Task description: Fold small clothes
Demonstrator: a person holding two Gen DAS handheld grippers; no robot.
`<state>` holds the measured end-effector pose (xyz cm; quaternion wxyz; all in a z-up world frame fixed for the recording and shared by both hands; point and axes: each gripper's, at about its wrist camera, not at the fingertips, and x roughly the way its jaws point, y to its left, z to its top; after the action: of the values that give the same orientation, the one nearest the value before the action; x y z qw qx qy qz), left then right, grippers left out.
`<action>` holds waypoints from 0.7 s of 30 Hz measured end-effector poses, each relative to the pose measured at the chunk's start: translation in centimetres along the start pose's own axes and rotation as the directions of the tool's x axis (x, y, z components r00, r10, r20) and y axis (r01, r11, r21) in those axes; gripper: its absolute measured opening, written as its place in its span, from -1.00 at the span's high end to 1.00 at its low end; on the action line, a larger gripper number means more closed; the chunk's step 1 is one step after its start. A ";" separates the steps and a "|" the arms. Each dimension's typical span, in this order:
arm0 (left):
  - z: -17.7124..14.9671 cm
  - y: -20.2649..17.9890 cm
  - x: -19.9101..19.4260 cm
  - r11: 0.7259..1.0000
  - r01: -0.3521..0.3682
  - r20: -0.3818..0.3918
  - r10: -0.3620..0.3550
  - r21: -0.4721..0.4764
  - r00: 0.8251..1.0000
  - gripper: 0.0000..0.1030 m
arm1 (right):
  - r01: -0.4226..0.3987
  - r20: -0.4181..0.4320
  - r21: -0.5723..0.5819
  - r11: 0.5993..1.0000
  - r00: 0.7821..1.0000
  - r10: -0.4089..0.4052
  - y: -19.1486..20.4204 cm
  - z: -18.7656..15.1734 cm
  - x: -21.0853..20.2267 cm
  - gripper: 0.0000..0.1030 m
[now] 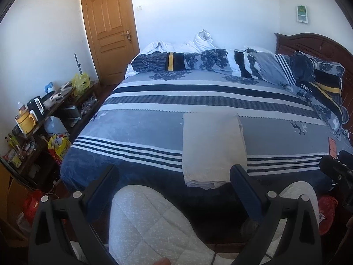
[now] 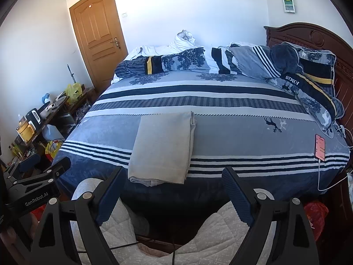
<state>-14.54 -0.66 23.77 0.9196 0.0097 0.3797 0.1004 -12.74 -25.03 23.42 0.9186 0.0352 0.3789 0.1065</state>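
A beige garment (image 1: pixel 213 149), folded into a long rectangle, lies flat on the striped blue bed cover (image 1: pixel 141 132) near the bed's front edge; it also shows in the right wrist view (image 2: pixel 163 145). My left gripper (image 1: pixel 174 172) is open and empty, held back from the bed above my quilted white trousers (image 1: pixel 150 225), with the garment's near end just beyond its right finger. My right gripper (image 2: pixel 173 174) is open and empty, also short of the bed, with the garment ahead and slightly left. The left gripper's body (image 2: pixel 33 187) shows at the lower left of the right wrist view.
A pink phone (image 2: pixel 320 147) on a white cable lies at the bed's right edge. Pillows and bunched bedding (image 1: pixel 220 60) fill the far side by the wooden headboard (image 1: pixel 308 44). A cluttered shelf (image 1: pixel 39 114) stands left of the bed, and a wooden door (image 1: pixel 108 28) behind.
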 end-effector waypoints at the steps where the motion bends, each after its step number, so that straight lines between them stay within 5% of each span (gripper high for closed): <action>1: 0.0 0.0 0.0 1.000 0.000 0.000 0.000 0.002 1.000 -0.94 | 0.000 0.000 0.000 1.000 1.000 0.000 0.1 -0.1 0.0 -0.78; 21: 0.2 0.4 0.2 1.000 0.011 -0.009 -0.011 0.010 1.000 -0.94 | 0.000 -0.009 -0.011 1.000 1.000 -0.001 0.0 -0.1 0.4 -0.78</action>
<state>-14.36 -0.25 23.81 0.9183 0.0115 0.3845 0.0934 -12.56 -24.98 23.06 0.9171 0.0295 0.3825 0.1084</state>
